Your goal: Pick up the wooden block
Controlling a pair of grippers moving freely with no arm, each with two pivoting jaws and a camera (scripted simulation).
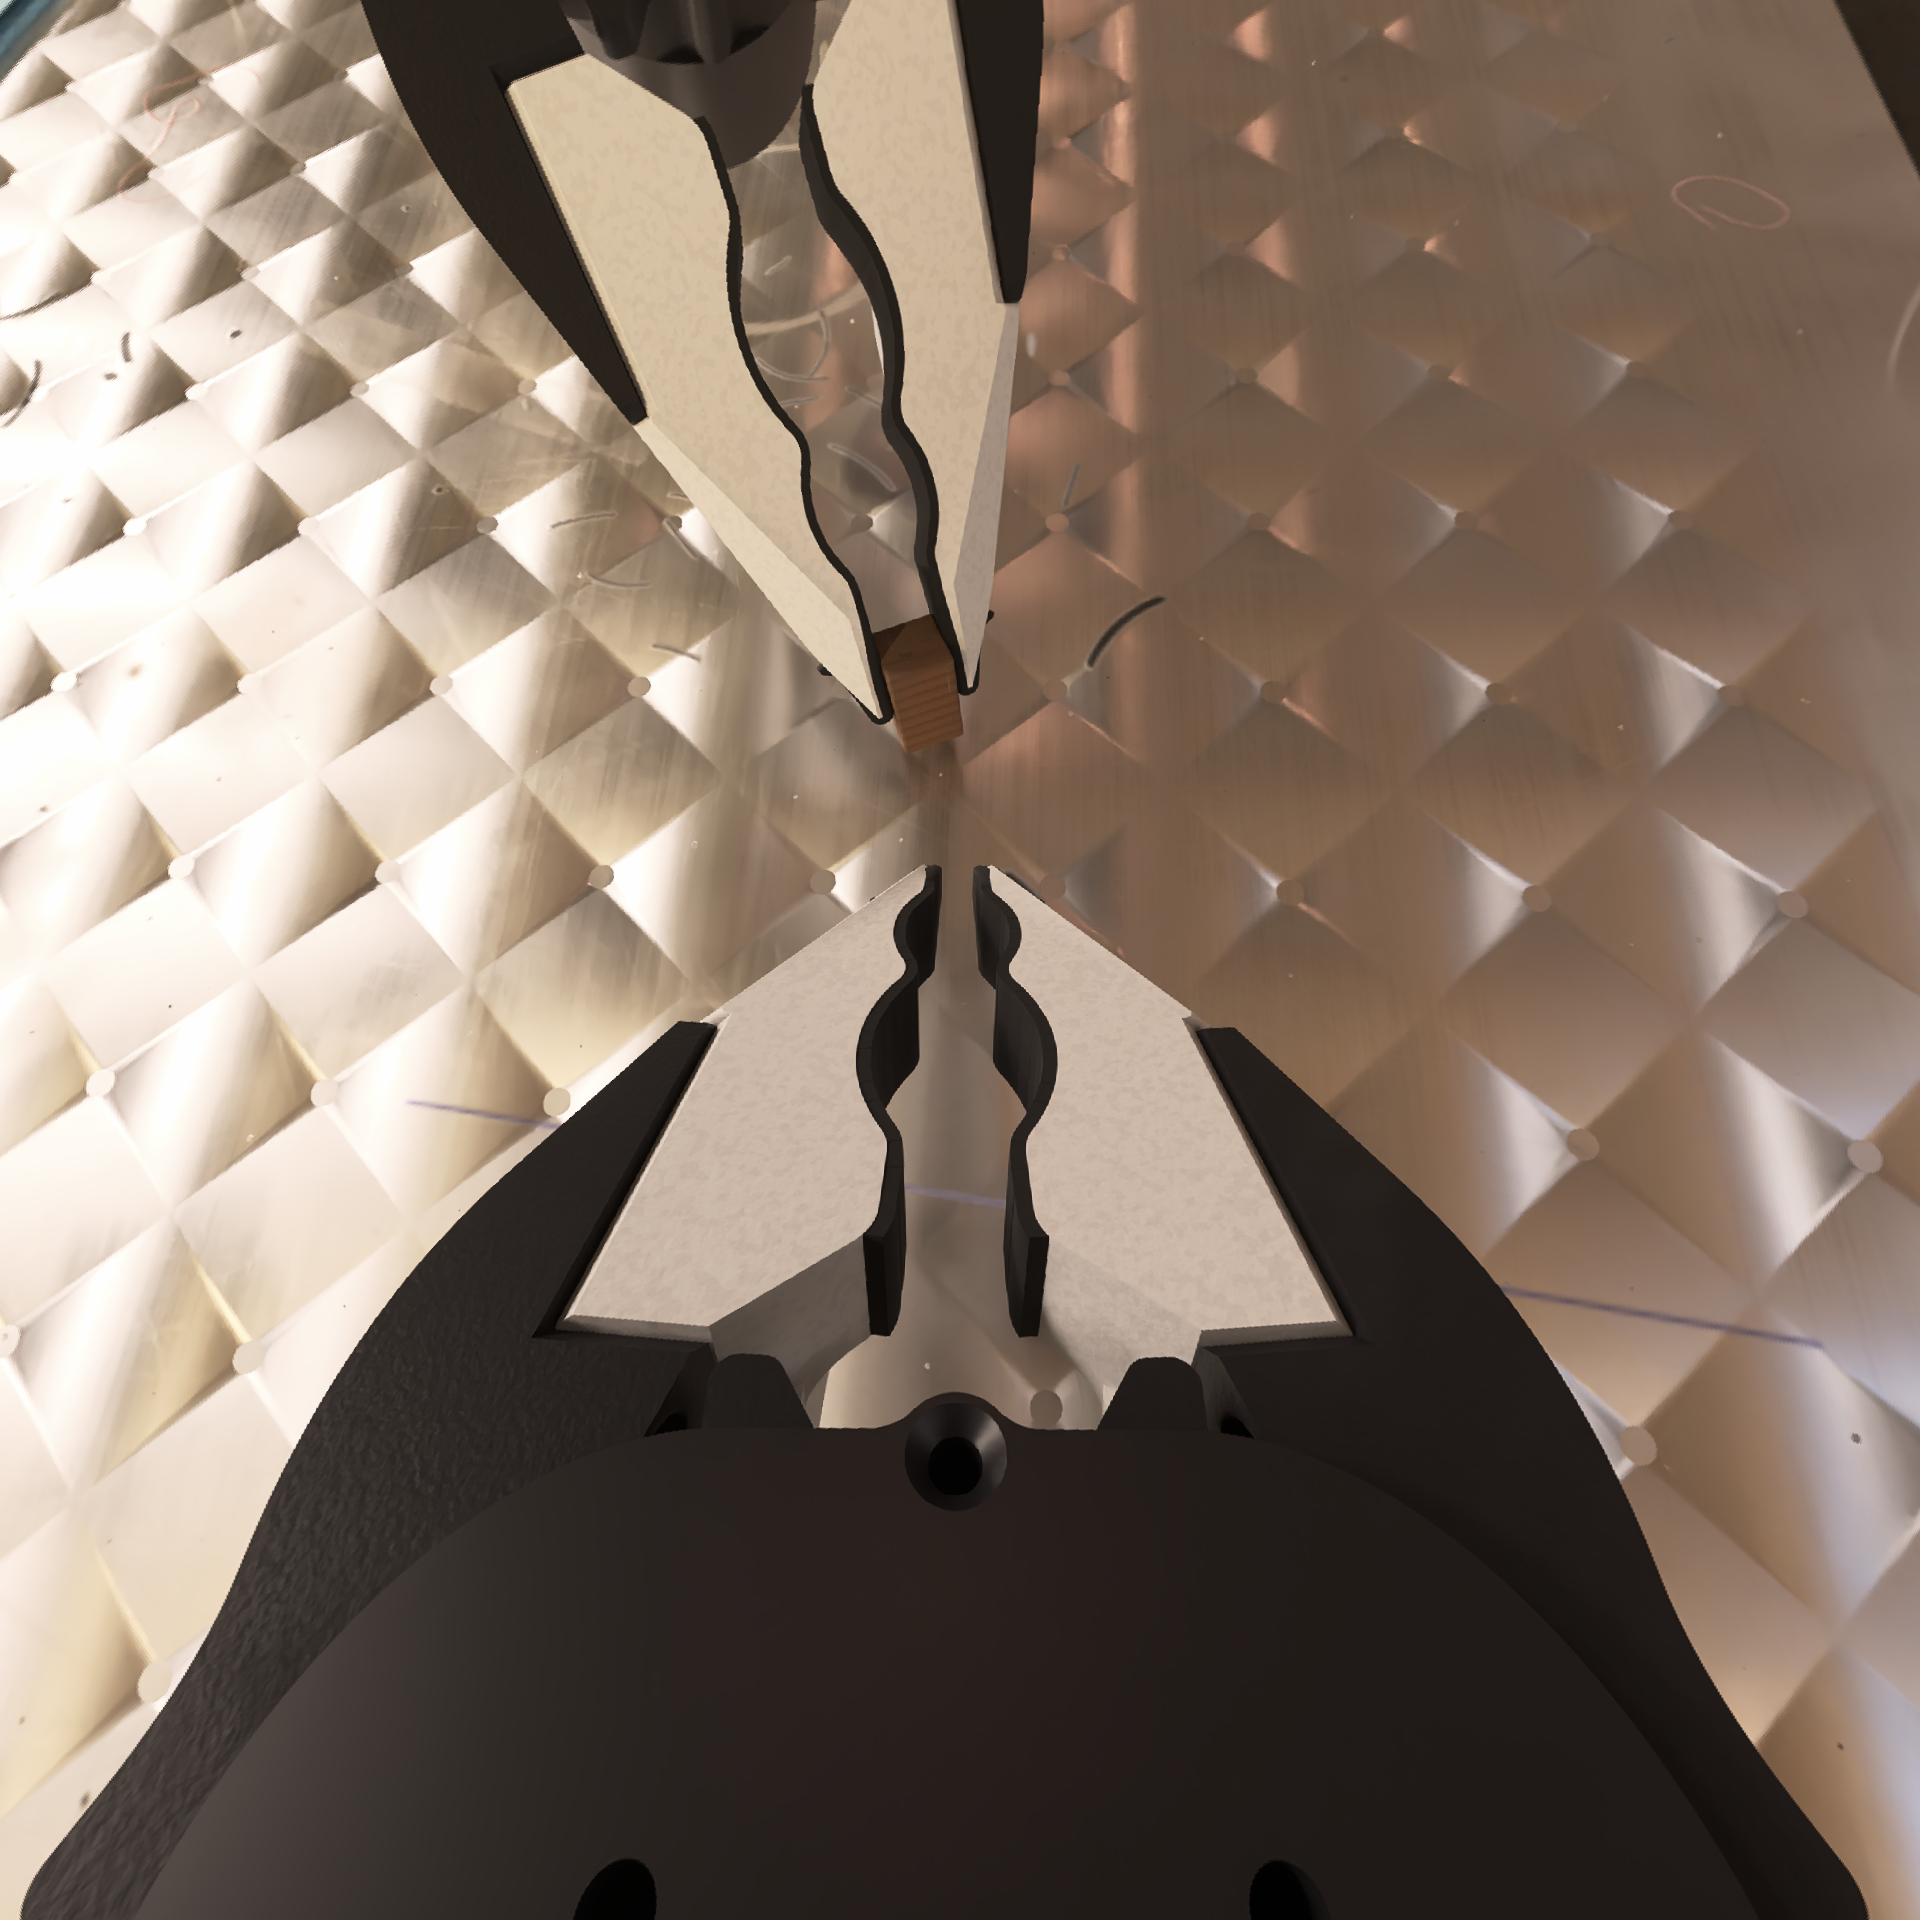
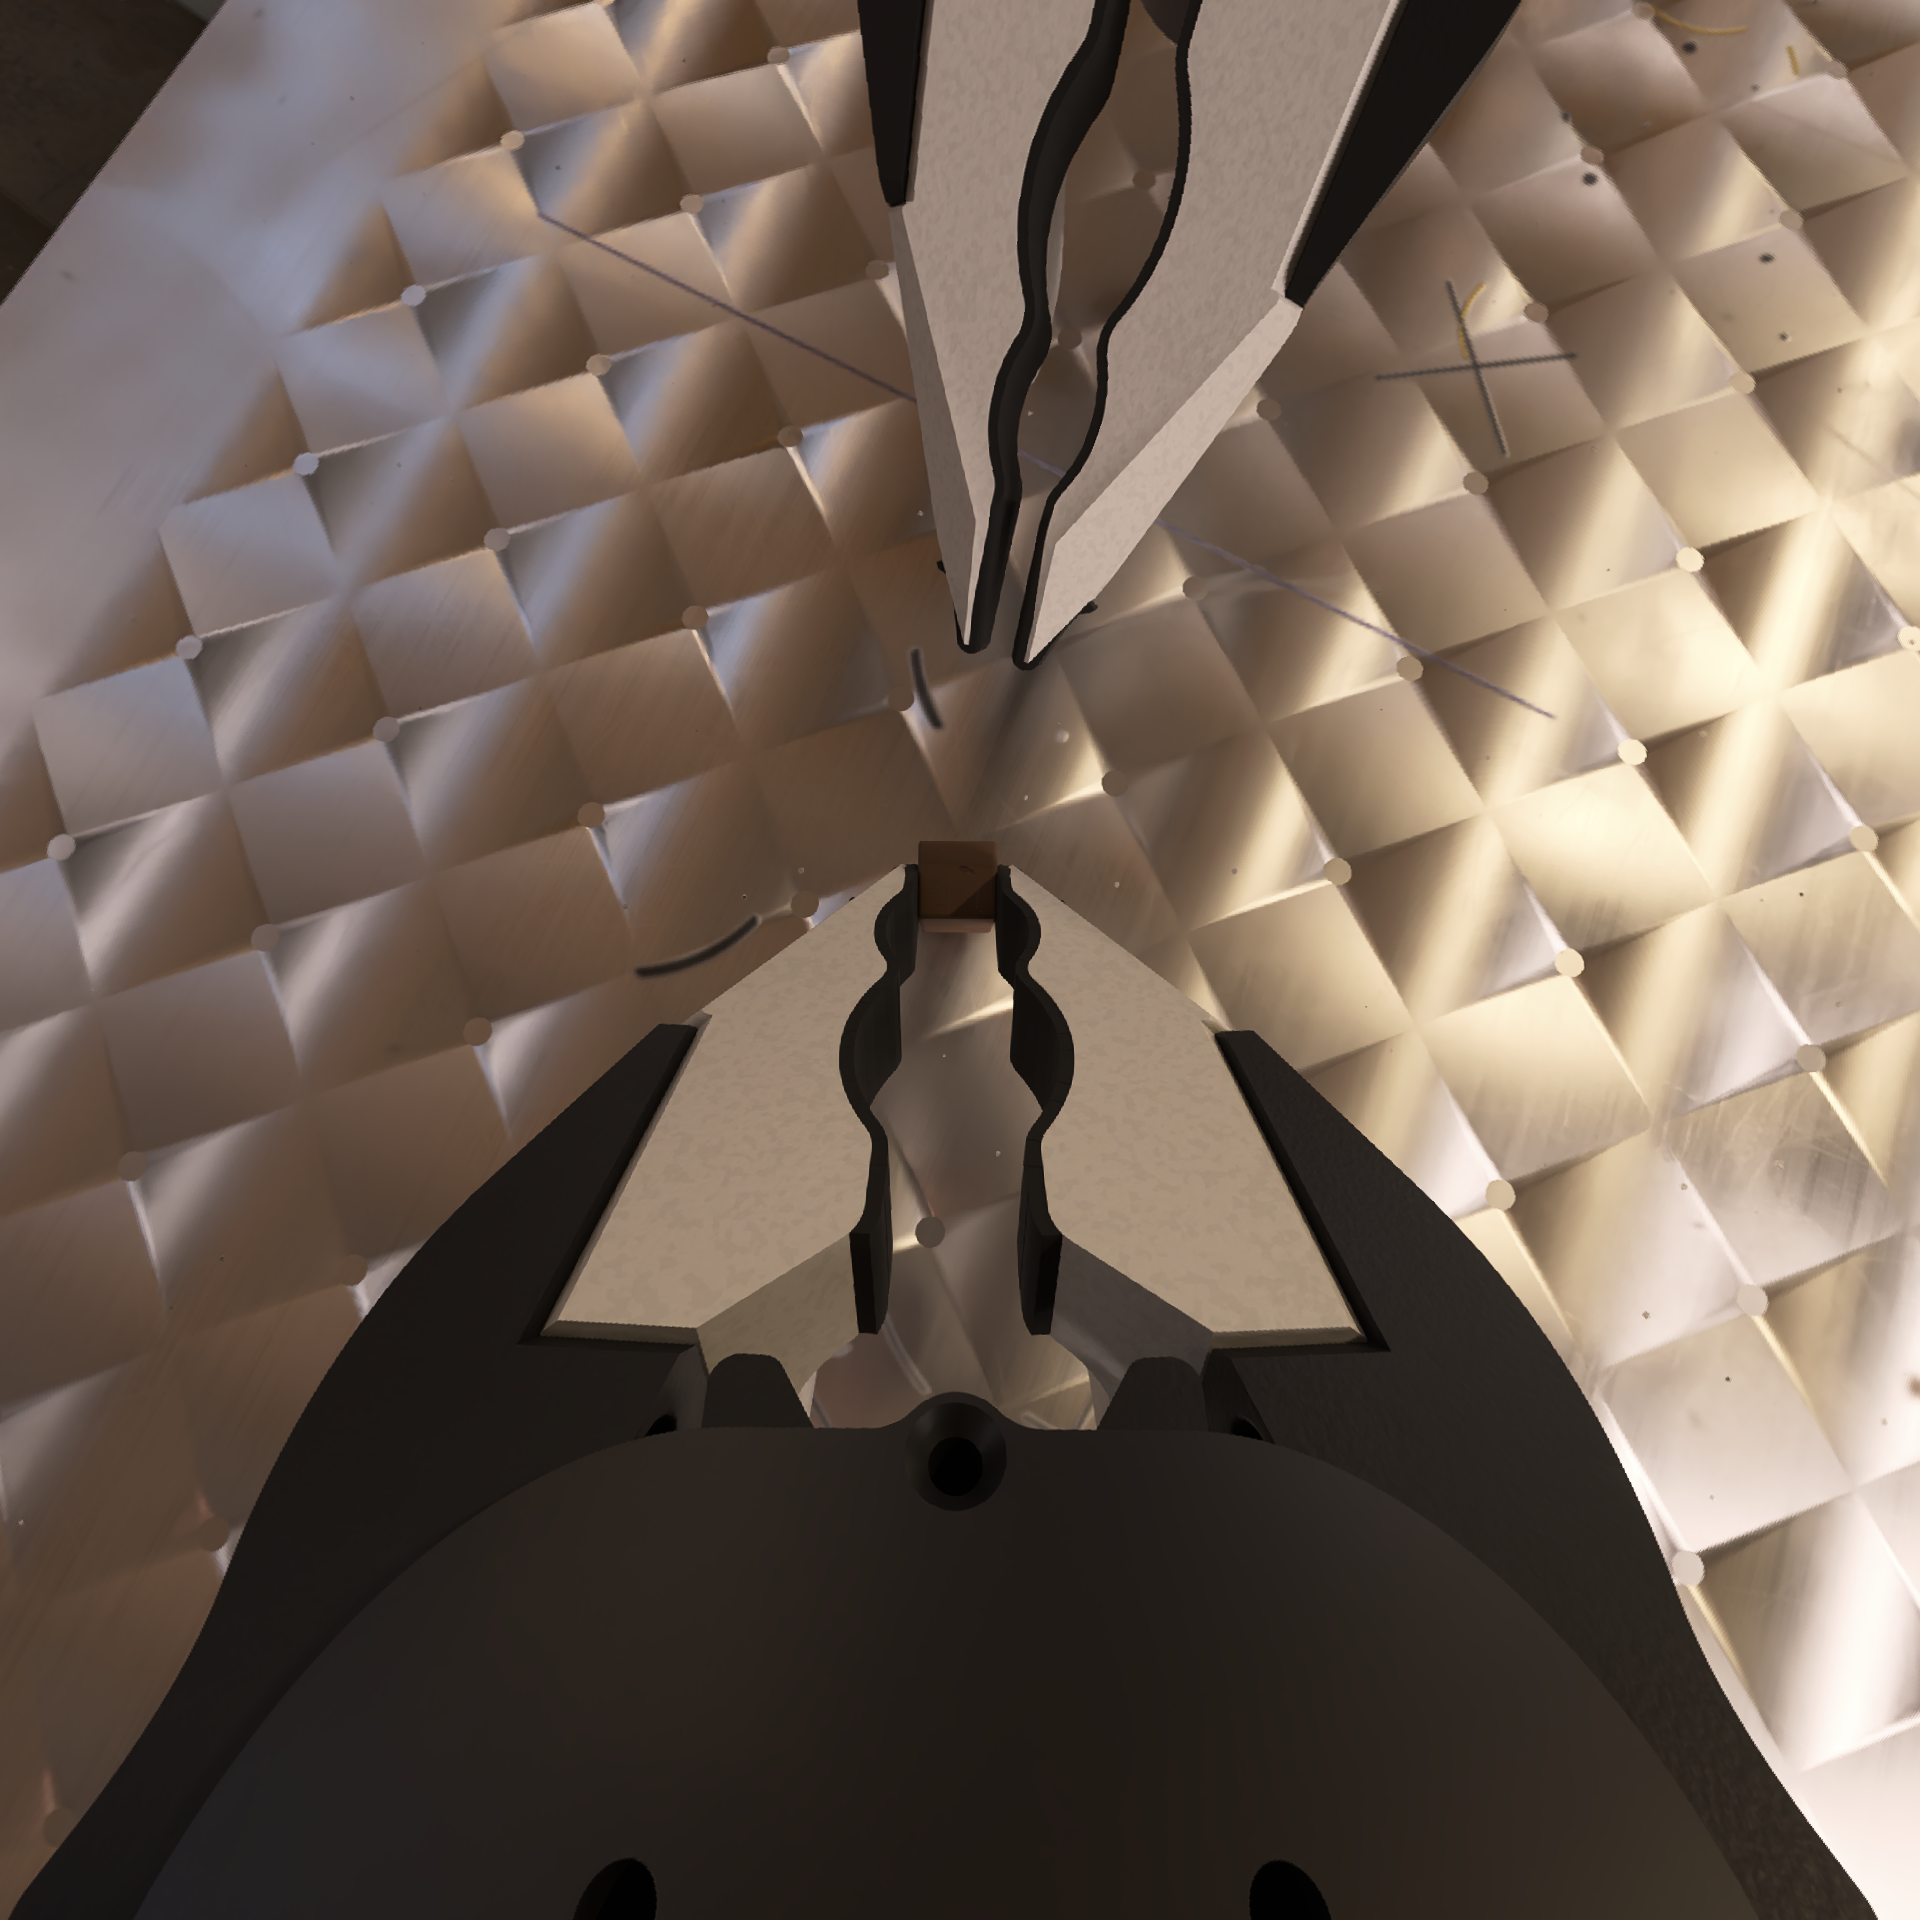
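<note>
The right hand-held gripper (image 2: 958,883) pinches the wooden block (image 2: 958,881) between its fingertips just over the metal table (image 2: 416,644), ready for lifting, while the left hand-held gripper (image 1: 958,881), nearly pressed together and empty, faces it nearby.

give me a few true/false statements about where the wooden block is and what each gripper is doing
1. The wooden block sits between the right gripper fingertips. True.
2. The left gripper holds the block. False: nothing is between its fingers, which stand almost together with only a narrow gap.
3. The two grippers point at each other, tips close together. True.
4. The block lies loose on the metal table, away from both grippers. False: it is clamped at the right gripper's tips.
5. A second block sits on the table. False: only one shows.
</note>
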